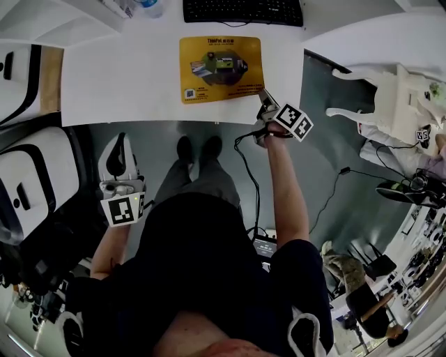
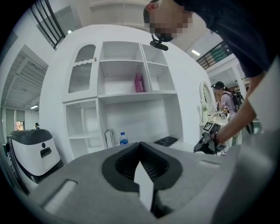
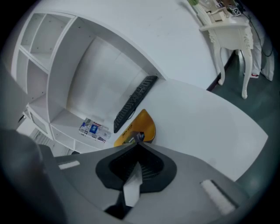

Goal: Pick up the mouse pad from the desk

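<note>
White desk [image 1: 125,77] | yellow mouse pad [image 1: 221,68] corner is pinched by right gripper [image 3: 138,140], jaws pressed together | left gripper [image 2: 140,145] is held closed, empty

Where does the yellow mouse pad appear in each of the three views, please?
Head view: top centre, mouse pad just below the keyboard.
Left gripper view: not in it.
Right gripper view: mouse pad at centre, beyond the jaws.
Shared landmark: the keyboard, in all three.

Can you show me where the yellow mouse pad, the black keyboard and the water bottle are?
mouse pad [image 1: 221,68]: head view, its middle, on the printed picture.
keyboard [image 1: 242,10]: head view, middle of its keys.
water bottle [image 2: 124,139]: left gripper view, its body below the blue cap.
</note>
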A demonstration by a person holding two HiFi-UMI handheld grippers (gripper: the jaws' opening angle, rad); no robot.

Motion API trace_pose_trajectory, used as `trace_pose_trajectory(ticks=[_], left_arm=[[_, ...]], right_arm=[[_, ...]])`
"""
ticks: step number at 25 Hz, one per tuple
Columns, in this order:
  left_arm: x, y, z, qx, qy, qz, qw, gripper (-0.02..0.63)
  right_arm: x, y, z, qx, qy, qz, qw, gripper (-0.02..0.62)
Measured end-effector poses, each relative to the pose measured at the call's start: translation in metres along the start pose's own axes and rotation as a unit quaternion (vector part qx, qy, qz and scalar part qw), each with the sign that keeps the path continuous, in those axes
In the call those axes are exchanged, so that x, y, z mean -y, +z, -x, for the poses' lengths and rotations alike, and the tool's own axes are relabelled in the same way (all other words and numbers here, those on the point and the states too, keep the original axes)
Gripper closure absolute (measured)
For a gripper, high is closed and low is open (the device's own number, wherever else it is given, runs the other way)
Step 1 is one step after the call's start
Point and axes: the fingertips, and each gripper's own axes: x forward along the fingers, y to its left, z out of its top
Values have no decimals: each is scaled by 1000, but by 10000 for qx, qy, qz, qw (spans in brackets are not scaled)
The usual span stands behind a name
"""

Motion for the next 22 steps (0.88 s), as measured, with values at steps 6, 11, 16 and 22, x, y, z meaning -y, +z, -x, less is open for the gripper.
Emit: trace_pose_trajectory(ticks=[6,11,16,22], left_arm=[[1,8,-1,79,-29,-50,10000,603],[-1,18,1,177,-7,-81,9998,603],[-3,23,4,250,8,-96,9996,603],[-2,29,5,358,-2,-138,9993,603]], right_arm=[[-60,17,21,402,572,721,9949,594],[-113,30,39,634,986,1231,9855,594],[-145,39,54,769,1204,1490,9785,594],[-183,53,80,989,1383,2026,9644,595]])
